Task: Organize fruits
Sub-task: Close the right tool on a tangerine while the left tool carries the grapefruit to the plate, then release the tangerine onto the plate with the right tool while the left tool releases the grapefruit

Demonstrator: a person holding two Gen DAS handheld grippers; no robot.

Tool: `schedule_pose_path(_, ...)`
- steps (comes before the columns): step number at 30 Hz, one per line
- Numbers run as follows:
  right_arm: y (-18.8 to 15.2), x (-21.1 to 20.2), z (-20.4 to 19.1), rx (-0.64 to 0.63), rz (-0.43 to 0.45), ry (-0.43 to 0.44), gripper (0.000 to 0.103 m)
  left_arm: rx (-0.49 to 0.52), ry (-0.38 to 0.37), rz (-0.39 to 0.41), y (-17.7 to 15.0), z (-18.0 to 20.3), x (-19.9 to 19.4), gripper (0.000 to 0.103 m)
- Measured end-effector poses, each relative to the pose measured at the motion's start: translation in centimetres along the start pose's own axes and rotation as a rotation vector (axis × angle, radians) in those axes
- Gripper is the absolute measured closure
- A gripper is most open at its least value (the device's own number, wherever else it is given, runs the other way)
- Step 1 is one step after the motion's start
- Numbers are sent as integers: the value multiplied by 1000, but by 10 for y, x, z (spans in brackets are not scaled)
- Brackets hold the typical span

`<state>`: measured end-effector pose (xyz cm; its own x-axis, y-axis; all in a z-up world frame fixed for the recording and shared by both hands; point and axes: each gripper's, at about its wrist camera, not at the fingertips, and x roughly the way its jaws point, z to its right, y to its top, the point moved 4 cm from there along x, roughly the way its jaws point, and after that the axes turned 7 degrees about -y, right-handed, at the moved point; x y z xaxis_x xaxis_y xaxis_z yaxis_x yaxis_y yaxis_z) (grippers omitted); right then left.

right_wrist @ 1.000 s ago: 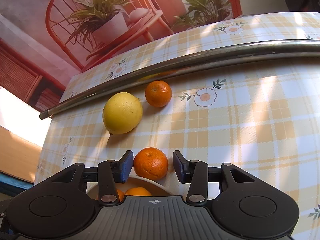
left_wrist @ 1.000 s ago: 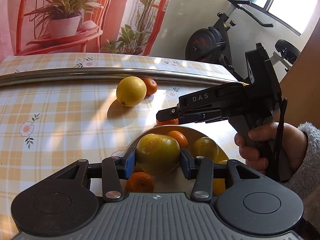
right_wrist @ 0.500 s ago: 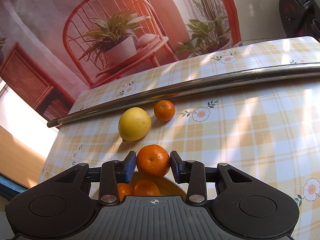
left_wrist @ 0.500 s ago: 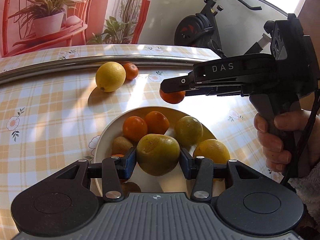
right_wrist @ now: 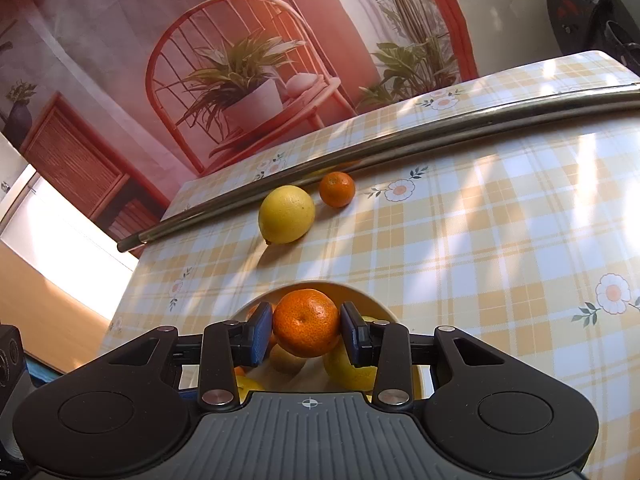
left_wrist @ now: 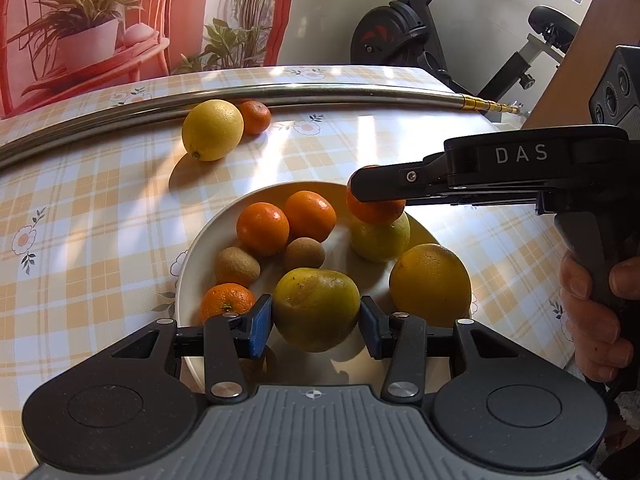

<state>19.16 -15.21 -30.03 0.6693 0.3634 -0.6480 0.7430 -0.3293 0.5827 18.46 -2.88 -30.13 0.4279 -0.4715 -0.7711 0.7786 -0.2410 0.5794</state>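
A cream plate [left_wrist: 188,272] on the checked tablecloth holds several tangerines, two kiwis and yellow-green citrus fruits. My left gripper [left_wrist: 316,322] is shut on a greenish-yellow orange [left_wrist: 316,308] just above the plate's near side. My right gripper [right_wrist: 306,330] is shut on a tangerine [right_wrist: 307,322], held over the plate's far right part; from the left wrist that tangerine [left_wrist: 374,212] shows under the black finger of the right gripper [left_wrist: 376,196]. A lemon [left_wrist: 212,130] and a small tangerine [left_wrist: 255,117] lie on the cloth beyond the plate.
A long metal rod [left_wrist: 280,92] lies across the table behind the loose fruit. A hand [left_wrist: 592,300] grips the right tool's handle at the table's right edge. An exercise bike [left_wrist: 400,36] stands beyond the table.
The right gripper closed on a tangerine lying on the cloth, lifted it and carried it over the plate. The left gripper, still holding its orange, drew back slightly, so more of the plate shows.
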Motion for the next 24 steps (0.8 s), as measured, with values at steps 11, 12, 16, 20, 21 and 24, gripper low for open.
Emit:
schedule_pose_path(11, -5, -7, -1, 12, 6, 22, 69, 43, 58, 28, 9, 2, 6, 55)
schedule_pose_path(12, -4, -7, -1, 13, 6, 25, 69, 45, 61, 30, 10, 2, 7, 55)
schedule_pose_path(16, -5, -5, -3, 11, -6, 22, 69, 36, 48, 37, 6, 1, 6, 54)
schedule_pose_path(20, -7, 0, -6, -11, -15, 16, 69, 26, 42, 55, 5, 0, 2, 54)
schedule_pose_path(21, -8, 0, -7, -15, -14, 15, 69, 18, 37, 59, 6, -2, 1, 54)
schedule_pose_path(24, -6, 2, -9, -19, -17, 9, 69, -5, 30, 77, 8, -6, -4, 54)
